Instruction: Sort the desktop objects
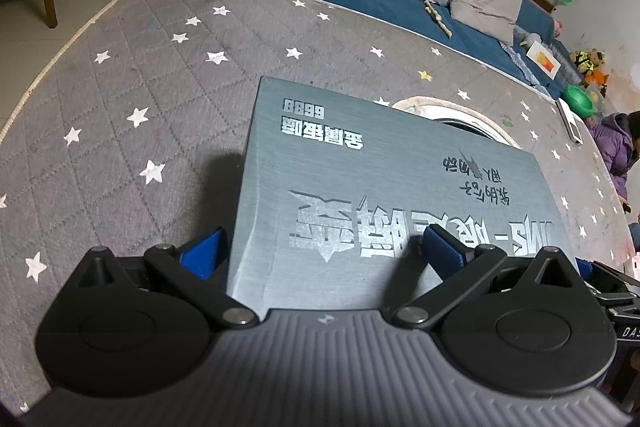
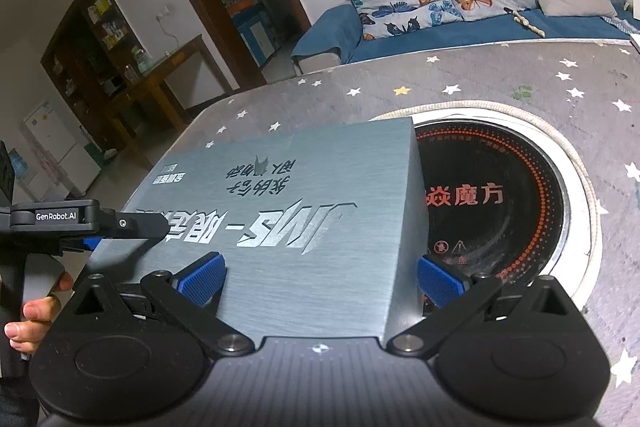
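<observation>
Both grippers straddle the grey box
Left gripper and right gripper, jaws wide, flank the grey box (contact unclear), overlapping the induction hob at frame right.

both wrist views close, angled down over table; share grey box, sofa.

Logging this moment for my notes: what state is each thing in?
Grey box: closed, flat on the table, far corner overlapping the cooktop.
Induction cooktop: set into the table, nothing glowing.
Left gripper: open, straddling the box.
Right gripper: open, straddling the box.
</observation>
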A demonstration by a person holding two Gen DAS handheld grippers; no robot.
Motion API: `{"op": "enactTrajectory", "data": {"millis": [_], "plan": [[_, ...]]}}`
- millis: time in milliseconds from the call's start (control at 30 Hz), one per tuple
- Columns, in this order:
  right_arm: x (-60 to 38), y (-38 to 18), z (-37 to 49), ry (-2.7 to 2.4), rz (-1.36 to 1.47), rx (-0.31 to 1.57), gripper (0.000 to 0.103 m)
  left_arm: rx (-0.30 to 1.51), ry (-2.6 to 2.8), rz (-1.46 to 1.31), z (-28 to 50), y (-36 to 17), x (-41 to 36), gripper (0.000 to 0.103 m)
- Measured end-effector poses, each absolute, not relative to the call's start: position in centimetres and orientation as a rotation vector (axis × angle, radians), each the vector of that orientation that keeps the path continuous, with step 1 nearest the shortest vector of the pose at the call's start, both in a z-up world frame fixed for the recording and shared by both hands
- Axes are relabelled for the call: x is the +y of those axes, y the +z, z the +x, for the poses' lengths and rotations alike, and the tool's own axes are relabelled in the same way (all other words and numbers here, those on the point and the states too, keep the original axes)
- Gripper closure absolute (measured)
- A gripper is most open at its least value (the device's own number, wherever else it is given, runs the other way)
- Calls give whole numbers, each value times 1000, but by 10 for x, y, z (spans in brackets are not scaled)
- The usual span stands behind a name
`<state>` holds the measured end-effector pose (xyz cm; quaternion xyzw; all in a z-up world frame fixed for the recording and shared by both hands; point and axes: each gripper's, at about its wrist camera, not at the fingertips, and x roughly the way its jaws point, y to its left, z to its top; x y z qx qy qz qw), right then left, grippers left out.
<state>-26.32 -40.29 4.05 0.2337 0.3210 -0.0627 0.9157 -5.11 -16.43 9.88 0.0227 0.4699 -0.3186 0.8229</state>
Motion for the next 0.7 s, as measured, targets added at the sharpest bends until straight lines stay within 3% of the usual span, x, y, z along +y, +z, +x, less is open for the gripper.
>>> {"op": "enactTrajectory", "data": {"millis": [700], "plan": [[-403, 35, -264, -124, 475, 652, 0, 989, -674, 42, -50, 95, -163, 0]]}}
